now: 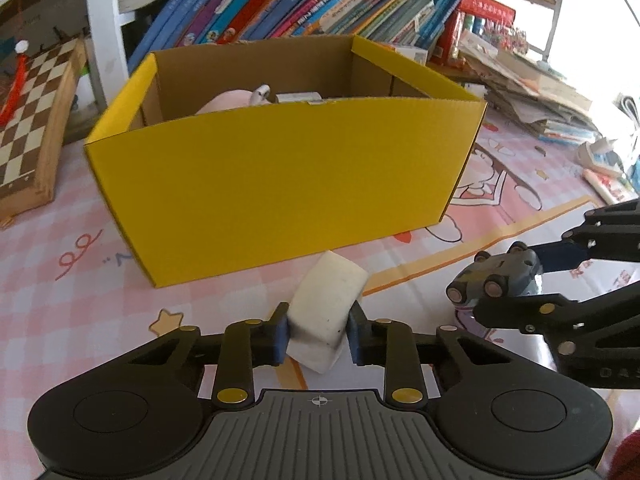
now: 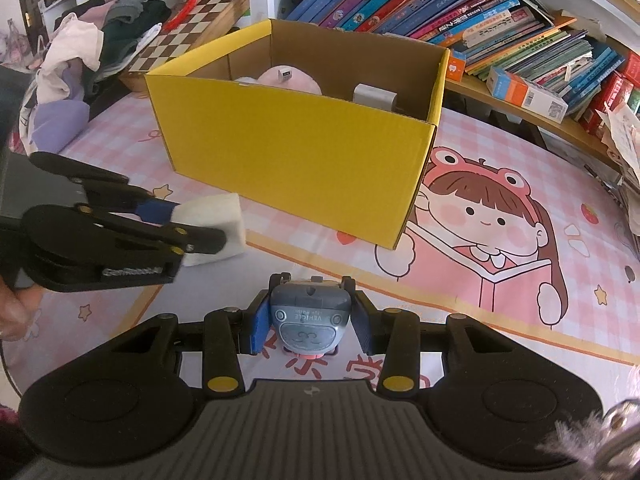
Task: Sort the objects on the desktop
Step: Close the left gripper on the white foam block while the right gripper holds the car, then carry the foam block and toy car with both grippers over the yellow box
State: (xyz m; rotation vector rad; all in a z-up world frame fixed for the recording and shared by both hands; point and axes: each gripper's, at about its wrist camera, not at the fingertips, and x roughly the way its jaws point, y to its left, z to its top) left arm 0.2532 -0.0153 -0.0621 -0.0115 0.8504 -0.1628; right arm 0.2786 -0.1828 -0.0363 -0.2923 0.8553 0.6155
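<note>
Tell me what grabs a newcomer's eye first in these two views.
The yellow box stands open in the middle of the pink cartoon mat, with a pink plush and a white block inside. In front of it, the left gripper clamps a white sponge, and to its right the right gripper clamps a grey toy. Slanted books fill the shelf behind.
</note>
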